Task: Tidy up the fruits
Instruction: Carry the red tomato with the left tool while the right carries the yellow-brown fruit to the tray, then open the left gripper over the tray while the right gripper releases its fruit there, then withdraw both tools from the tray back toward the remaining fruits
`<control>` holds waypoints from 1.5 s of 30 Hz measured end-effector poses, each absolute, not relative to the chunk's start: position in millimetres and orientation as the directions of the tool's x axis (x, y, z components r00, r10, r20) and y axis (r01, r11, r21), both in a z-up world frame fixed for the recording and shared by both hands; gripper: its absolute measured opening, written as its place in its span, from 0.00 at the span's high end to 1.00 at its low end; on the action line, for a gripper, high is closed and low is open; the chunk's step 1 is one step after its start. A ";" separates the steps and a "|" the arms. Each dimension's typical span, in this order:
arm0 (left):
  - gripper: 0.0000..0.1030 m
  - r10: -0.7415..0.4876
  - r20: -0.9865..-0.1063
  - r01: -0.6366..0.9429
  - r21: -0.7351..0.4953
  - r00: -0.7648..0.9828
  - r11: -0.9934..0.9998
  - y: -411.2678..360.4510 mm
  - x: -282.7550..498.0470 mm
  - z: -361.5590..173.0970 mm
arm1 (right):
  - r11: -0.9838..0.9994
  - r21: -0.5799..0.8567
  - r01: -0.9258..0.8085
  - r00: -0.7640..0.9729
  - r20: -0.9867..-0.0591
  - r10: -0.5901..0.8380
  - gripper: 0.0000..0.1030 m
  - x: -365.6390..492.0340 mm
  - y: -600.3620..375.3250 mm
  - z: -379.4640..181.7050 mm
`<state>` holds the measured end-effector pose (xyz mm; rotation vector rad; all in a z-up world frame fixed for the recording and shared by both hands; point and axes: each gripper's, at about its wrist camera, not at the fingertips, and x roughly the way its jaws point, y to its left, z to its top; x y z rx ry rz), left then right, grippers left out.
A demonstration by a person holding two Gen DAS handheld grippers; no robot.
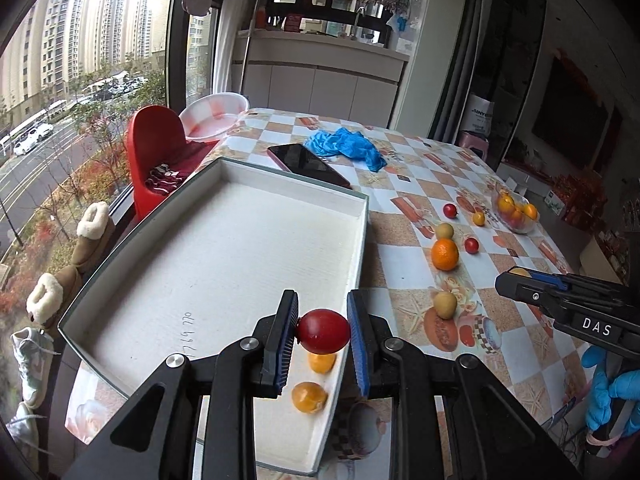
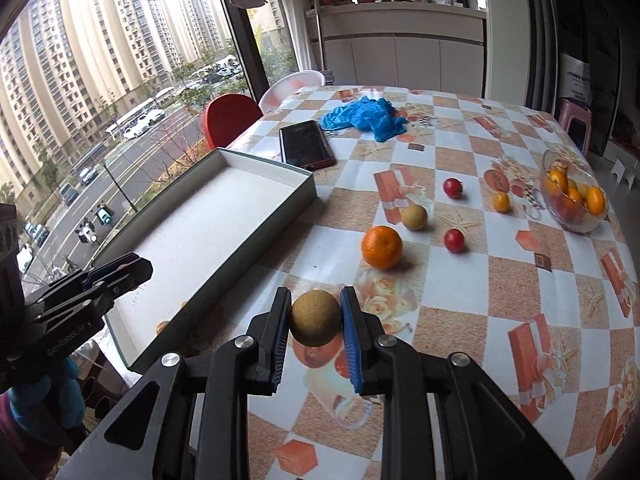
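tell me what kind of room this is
Most likely a dining area in a high-rise flat: a table with a patterned cloth, kitchen cabinets behind it, and a big window overlooking apartment towers and a street.

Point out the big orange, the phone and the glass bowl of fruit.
big orange [image 2: 381, 247], right wrist view, middle of its peel.
phone [image 2: 305, 150], right wrist view, centre of the dark screen.
glass bowl [image 2: 576, 225], right wrist view, lower front wall of the glass.
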<state>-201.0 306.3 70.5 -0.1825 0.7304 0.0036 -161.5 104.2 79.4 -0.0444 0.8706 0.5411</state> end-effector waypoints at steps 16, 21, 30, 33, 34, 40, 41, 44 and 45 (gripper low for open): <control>0.74 0.013 -0.711 -0.201 -0.181 0.703 0.963 364.2 -186.8 36.9 | 0.766 0.184 -0.617 0.397 -0.767 0.504 0.74 -154.4 216.1 69.3; 0.74 0.027 -0.725 -0.227 -0.180 0.689 0.957 375.6 -181.8 28.0 | 0.751 0.231 -0.619 0.353 -0.771 0.529 0.73 -147.2 239.0 58.0; 0.54 0.103 -0.746 -0.262 -0.099 0.658 0.960 384.2 -174.1 18.1 | 0.751 0.139 -0.646 0.358 -0.813 0.459 0.36 -151.8 254.5 35.3; 0.25 0.149 -0.720 -0.285 -0.070 0.678 0.956 385.6 -181.4 17.9 | 0.727 0.101 -0.679 0.365 -0.813 0.454 0.34 -156.2 252.5 37.3; 0.23 0.155 -0.725 -0.286 -0.060 0.671 0.956 384.3 -181.9 17.0 | 0.721 0.070 -0.689 0.378 -0.815 0.440 0.33 -158.0 253.2 37.6; 0.23 0.181 -0.736 -0.266 0.001 0.653 0.964 373.6 -187.3 11.6 | 0.674 -0.062 -0.736 0.417 -0.826 0.379 0.33 -169.7 254.9 34.1; 0.23 0.182 -0.737 -0.260 0.009 0.651 0.966 371.9 -187.6 11.2 | 0.669 -0.074 -0.740 0.421 -0.826 0.374 0.33 -171.2 254.0 33.5; 0.23 0.181 -0.740 -0.250 0.019 0.647 0.968 368.3 -189.2 11.9 | 0.667 -0.091 -0.739 0.437 -0.819 0.372 0.30 -174.8 249.3 35.5; 0.23 0.178 -0.741 -0.251 0.013 0.648 0.968 368.3 -189.6 12.9 | 0.678 -0.096 -0.729 0.454 -0.809 0.373 0.27 -175.8 246.3 39.3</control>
